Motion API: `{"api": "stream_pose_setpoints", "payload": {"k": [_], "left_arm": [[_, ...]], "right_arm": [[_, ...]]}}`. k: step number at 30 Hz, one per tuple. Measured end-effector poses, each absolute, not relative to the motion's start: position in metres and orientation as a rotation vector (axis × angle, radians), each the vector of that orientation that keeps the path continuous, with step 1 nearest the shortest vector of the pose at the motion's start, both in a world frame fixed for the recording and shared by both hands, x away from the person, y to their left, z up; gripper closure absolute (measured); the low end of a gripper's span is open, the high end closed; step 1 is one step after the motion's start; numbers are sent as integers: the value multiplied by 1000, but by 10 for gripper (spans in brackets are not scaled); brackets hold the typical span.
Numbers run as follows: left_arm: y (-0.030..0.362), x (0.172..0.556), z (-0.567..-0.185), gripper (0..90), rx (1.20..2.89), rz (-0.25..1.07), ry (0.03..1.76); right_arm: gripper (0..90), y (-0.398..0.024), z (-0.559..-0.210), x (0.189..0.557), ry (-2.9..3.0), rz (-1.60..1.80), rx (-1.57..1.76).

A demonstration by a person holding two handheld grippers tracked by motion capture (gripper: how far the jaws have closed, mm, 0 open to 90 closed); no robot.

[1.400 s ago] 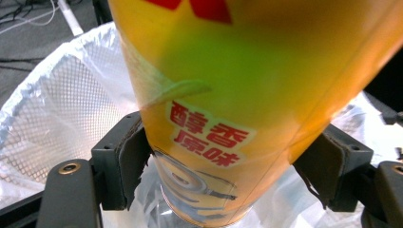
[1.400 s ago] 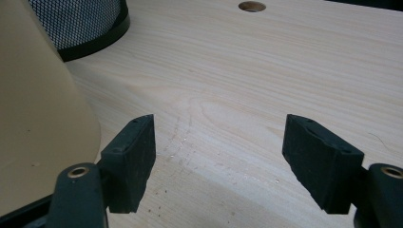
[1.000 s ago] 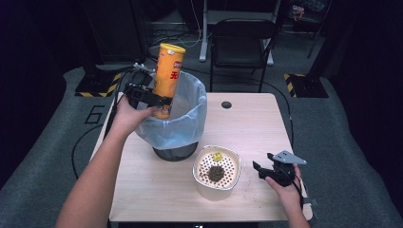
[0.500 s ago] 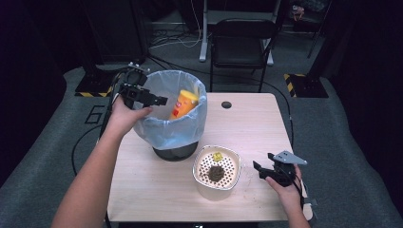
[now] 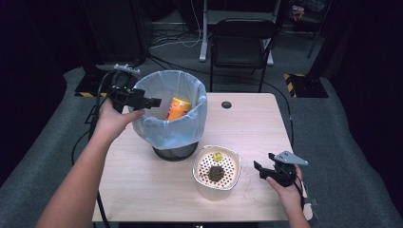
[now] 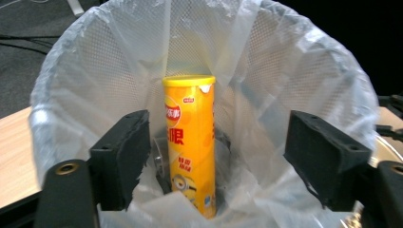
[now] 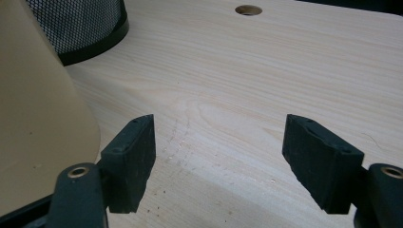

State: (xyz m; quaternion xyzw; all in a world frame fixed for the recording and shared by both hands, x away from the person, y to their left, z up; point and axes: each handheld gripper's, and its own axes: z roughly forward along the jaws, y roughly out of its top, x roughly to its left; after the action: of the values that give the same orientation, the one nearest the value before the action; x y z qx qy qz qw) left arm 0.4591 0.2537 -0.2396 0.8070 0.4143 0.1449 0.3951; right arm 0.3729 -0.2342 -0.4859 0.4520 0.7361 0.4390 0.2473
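Observation:
A yellow chip can (image 5: 178, 108) stands inside the bin (image 5: 166, 130), a black mesh basket lined with a pale plastic bag. In the left gripper view the can (image 6: 190, 142) is upright against the liner, lid on top. My left gripper (image 5: 154, 101) hovers at the bin's left rim, pointing across the opening. Its jaws have just been closing, but they stand apart with nothing between them (image 6: 216, 142); the can lies beyond them, down in the bin. My right gripper (image 5: 260, 170) rests open near the table's front right, empty (image 7: 218, 137).
A white perforated bowl (image 5: 235, 159) holding a dark clump and a small yellow piece sits in front of the bin; its wall (image 7: 33, 118) is just left of my right gripper. A cable hole (image 5: 226, 104) is behind. A black chair (image 5: 242, 33) stands beyond the table.
The chip can, held above the bin by my left gripper a second ago, has dropped and now stands inside it. The left gripper has drawn back to the bin's left rim. The right hand is still.

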Motion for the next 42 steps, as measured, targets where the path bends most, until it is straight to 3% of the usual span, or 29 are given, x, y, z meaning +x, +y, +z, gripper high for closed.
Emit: {"api": "stream_pose_setpoints", "payload": {"k": [12, 24, 36, 42], "left_arm": [[293, 416, -232, 286, 1968, 338, 1009], [323, 384, -262, 283, 1939, 338, 999], [344, 364, -331, 280, 1899, 352, 1010], [345, 359, -373, 272, 1922, 427, 998]], "right_arm": [[265, -234, -486, 372, 2004, 1188, 1235], [265, -234, -486, 372, 2000, 1187, 1243], [265, -232, -486, 371, 2003, 1183, 1238], [265, -232, -487, 371, 2003, 1184, 1236]]}}
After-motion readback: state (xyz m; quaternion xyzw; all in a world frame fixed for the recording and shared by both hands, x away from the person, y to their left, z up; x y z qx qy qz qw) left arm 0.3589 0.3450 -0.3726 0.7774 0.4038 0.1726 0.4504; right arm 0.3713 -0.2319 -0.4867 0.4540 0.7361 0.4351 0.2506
